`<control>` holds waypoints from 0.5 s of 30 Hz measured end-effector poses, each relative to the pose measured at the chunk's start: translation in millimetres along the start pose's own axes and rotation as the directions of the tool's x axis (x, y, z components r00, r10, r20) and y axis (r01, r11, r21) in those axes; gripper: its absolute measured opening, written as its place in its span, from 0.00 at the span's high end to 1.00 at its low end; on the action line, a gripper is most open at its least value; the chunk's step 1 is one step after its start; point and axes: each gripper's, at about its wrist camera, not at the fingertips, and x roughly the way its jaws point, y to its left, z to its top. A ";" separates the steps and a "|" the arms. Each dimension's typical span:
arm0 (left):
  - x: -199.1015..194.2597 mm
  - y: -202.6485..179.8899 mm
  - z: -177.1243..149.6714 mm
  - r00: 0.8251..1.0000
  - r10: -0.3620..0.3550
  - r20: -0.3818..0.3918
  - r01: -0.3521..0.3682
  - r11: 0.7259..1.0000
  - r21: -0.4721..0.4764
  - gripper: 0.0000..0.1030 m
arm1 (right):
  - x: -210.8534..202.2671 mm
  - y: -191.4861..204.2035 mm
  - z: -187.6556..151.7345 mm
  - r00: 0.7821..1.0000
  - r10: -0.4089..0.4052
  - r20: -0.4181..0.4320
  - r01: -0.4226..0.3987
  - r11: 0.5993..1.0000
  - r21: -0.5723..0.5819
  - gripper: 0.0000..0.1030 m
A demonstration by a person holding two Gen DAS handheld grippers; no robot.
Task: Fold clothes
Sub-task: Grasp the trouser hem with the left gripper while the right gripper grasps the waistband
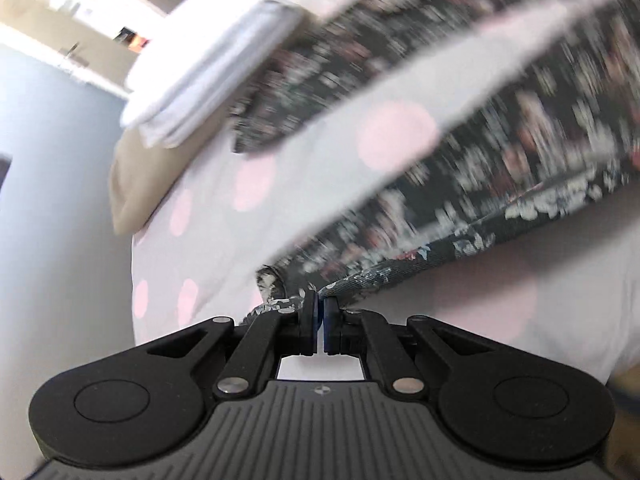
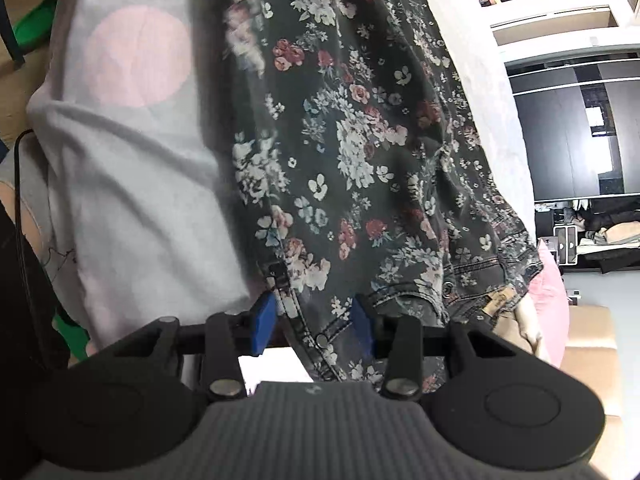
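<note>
While the white sheet with pink dots (image 2: 132,168) spreads widest, the dark floral trousers (image 2: 360,152) lie across it, a folded white towel (image 1: 208,80) beyond them. The left gripper (image 1: 319,312) has its fingers pinched tight on the trousers' hem. The right gripper (image 2: 316,320) stands half open astride their waistband, pads (image 2: 262,326) seemingly not pressing.

Spread beneath everything: pale sheet with pink dots (image 2: 132,184). Tucked under the sheet's far left edge in the left wrist view: beige pillow (image 1: 136,184). Past the sheet's left border in the right wrist view: something bright green (image 2: 36,20), blurred, and a black cable (image 2: 24,208) running down alongside. Right of the sheet: dark cabinet fronts (image 2: 568,128), well apart; nearer, pink cushion (image 2: 554,304) and tan box (image 2: 592,344).
</note>
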 end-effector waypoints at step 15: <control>-34.6 35.2 6.0 0.994 0.040 0.103 -0.021 0.985 -0.174 0.99 | -3.3 -47.6 -17.1 0.979 -0.160 -0.123 0.181 0.966 0.185 0.92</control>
